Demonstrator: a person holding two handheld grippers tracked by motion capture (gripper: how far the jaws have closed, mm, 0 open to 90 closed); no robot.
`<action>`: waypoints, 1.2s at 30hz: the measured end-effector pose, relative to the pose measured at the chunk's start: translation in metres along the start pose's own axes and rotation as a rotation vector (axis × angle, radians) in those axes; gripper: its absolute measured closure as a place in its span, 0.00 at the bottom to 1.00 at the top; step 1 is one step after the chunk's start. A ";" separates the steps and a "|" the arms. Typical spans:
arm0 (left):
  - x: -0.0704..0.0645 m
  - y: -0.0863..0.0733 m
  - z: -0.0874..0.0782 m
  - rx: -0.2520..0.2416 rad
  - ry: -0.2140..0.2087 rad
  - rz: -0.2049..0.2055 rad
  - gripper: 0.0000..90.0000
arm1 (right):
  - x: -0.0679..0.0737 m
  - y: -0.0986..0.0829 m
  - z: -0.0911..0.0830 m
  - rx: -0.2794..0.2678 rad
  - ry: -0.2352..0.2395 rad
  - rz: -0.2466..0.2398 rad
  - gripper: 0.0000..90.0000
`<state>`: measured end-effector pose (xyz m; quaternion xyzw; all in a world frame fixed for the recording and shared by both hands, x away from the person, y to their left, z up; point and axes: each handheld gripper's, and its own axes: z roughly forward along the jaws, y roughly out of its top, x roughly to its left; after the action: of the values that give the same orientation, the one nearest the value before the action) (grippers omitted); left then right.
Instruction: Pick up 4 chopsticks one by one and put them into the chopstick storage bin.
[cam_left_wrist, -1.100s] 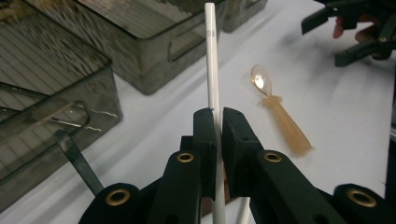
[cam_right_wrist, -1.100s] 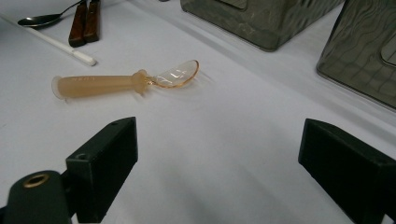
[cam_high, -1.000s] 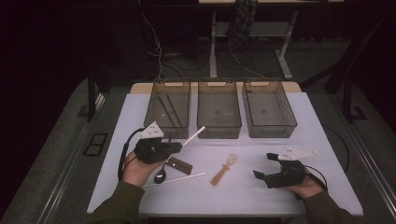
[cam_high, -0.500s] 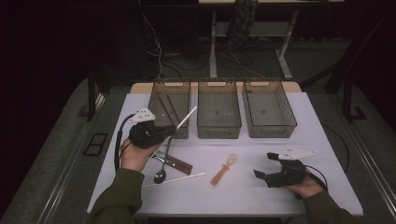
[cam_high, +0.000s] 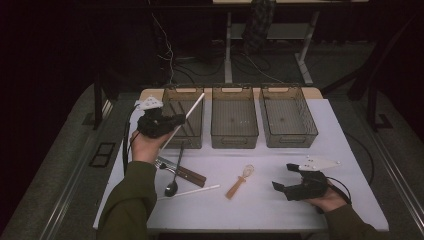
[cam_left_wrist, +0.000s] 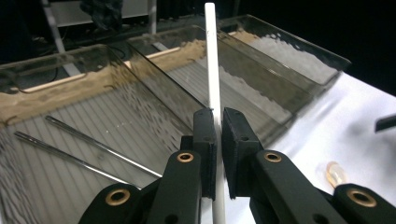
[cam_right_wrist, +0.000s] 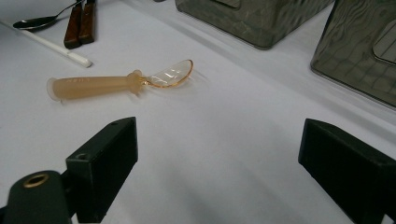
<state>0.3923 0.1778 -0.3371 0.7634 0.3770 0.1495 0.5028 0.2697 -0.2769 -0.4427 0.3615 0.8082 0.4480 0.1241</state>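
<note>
White chopstick (cam_high: 186, 116): thin, straight, plain stick; clamped between the jaws of the left gripper (cam_high: 176, 121) partway along its length; tilted, upper end over the leftmost smoked-plastic bin (cam_high: 172, 141); in the left gripper view the chopstick (cam_left_wrist: 213, 70) rises above the pads, lifted off the table.

Three bins (cam_high: 234, 117), two white chopsticks (cam_high: 187, 116), two metal chopsticks (cam_left_wrist: 84, 151), one orange spoon (cam_high: 240, 181), one metal spoon (cam_high: 172, 186).
</note>
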 end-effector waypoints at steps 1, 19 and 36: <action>0.003 0.002 0.002 0.000 0.008 -0.003 0.93 | 0.000 0.000 0.000 0.000 0.002 0.002 0.12; 0.049 0.034 0.039 -0.026 0.123 -0.035 0.93 | 0.000 0.001 -0.004 -0.020 0.015 0.006 0.12; 0.076 0.020 0.069 -0.044 0.155 -0.075 0.93 | -0.003 0.000 -0.006 -0.030 0.021 0.021 0.12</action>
<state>0.4932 0.1834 -0.3619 0.7236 0.4399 0.1975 0.4939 0.2687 -0.2829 -0.4401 0.3633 0.7989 0.4650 0.1166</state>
